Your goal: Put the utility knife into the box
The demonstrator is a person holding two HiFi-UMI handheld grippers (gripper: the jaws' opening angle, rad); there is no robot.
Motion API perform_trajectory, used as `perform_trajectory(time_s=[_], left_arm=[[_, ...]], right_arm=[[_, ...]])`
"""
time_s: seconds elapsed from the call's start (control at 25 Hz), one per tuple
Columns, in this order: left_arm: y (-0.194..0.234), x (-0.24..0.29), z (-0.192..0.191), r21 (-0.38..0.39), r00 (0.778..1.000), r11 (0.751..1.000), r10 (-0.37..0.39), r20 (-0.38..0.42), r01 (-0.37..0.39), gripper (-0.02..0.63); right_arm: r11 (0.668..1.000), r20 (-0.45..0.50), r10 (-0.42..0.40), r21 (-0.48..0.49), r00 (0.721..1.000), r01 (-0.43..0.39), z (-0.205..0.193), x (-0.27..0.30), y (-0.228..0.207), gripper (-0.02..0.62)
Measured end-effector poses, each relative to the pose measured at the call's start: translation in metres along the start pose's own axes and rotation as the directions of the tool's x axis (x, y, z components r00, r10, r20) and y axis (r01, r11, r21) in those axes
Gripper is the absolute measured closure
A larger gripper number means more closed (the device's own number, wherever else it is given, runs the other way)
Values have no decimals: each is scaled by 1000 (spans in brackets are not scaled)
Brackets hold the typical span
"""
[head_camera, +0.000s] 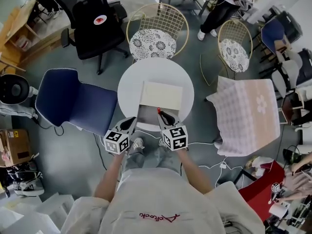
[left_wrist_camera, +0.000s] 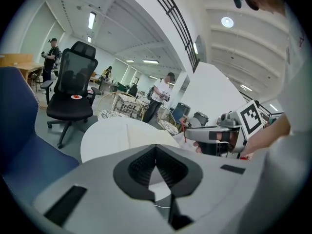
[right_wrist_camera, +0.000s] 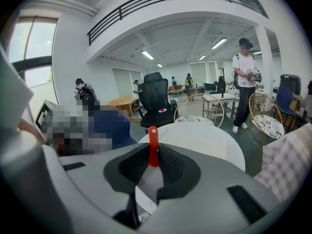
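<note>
The person stands at the lower middle of the head view with both forearms stretched forward and roughly parallel, a gripper in each hand reaching over the near rim of the round white table. Each gripper carries a cube of black-and-white square markers facing up at the camera.

The right gripper, just right of centre, is clamped on the utility knife. In the right gripper view the knife's red body stands upright between the ribbed black pads and sticks out past their tips. That red end sits close to the lower edge of the flat cream box, which lies at the middle of the table. Whether the two touch is not clear.

The left gripper is just left of centre, its tip at the table's lower rim beside the box's lower left corner. In the left gripper view its jaws meet at the tips with nothing held between them. The right gripper's marker cube shows at the right of that view.

As for writing, there is red cursive lettering across the person's pale shirt at the bottom of the frame, upside down and not legible.
</note>
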State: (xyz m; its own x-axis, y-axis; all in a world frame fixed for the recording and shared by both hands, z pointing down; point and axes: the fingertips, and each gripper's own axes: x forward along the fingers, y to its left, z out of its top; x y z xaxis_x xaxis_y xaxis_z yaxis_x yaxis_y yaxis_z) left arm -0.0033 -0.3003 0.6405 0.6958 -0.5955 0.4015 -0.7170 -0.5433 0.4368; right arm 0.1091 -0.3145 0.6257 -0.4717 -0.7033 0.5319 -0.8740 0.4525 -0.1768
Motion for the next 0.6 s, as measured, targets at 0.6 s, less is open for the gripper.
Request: perform_trajectory(time_s=[0.6], left_arm=[[25, 2, -26, -74, 999, 997, 29, -40, -32, 595]], right_arm=[[995, -158, 63, -61, 985, -73, -43, 34, 3, 531]])
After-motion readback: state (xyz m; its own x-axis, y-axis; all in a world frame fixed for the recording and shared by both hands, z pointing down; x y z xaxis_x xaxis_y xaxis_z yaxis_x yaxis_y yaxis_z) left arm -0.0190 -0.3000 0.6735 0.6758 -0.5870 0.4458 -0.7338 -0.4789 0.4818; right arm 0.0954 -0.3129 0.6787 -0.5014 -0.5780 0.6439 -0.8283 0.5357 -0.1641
